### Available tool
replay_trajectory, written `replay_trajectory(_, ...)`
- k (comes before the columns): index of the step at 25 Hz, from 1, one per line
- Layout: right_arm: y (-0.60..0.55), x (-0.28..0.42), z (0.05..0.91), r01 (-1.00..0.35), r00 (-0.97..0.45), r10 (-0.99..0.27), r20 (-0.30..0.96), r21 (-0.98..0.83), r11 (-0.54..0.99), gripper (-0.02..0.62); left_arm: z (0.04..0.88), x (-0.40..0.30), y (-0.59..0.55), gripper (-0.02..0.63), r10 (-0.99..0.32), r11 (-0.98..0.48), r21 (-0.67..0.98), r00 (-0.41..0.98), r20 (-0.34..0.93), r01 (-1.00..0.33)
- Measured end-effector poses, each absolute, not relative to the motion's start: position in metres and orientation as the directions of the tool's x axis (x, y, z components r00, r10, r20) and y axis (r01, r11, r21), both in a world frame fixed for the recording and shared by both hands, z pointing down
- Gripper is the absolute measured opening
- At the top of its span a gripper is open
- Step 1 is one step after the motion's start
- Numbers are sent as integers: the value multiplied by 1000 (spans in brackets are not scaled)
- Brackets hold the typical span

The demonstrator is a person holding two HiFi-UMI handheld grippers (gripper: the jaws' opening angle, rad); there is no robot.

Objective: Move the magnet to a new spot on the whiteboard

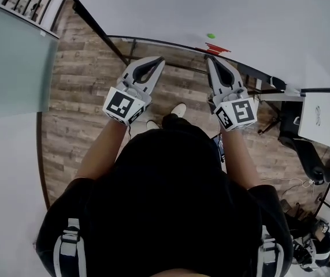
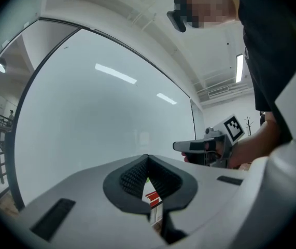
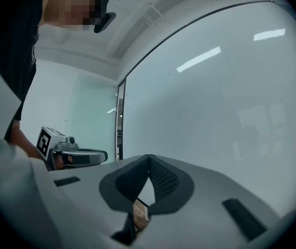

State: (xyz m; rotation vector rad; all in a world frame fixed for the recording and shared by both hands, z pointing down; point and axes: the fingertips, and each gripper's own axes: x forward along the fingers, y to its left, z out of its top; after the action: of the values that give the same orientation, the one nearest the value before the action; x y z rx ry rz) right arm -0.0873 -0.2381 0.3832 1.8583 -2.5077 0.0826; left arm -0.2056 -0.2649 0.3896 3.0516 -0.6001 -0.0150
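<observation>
Ahead, the whiteboard (image 1: 251, 10) rises at the far edge of a wood floor (image 1: 78, 114), with the green magnet (image 1: 211, 36) stuck on it just beyond the right gripper (image 1: 210, 59). That gripper and the left gripper (image 1: 159, 60) both have their fingers closed on nothing.

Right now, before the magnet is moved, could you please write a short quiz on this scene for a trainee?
1. True or false: the right gripper holds the green magnet.
2. What colour is the object at the lower edge of the whiteboard, under the magnet? A red; B blue; C yellow.
3. Fill in: the jaws of the left gripper are ___.
Key: 1 false; 2 A; 3 shut.
</observation>
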Motion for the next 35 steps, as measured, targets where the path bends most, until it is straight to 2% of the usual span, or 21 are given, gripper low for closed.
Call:
replay_trajectory(10,-287,-41,406,-961,-276,-959,60,-52,273,0,402,-143,-308,2,-351,-935,41,936,16,-352)
replay_trajectory(17,-300,-18,435,-981,-162,-984,79,-119,152,0,422,-111,-322,2,-326,-945,16,945,35,-326)
replay_trajectory(27,-320,0,471,-998,62,-989,134,-22,-65,2,436,-96,-352,2,-249,-968,10,968,38,-249)
replay_trajectory(35,-342,1,493,-983,184,-972,147,28,-182,3,439,-97,-370,2,-180,-984,2,983,42,-180)
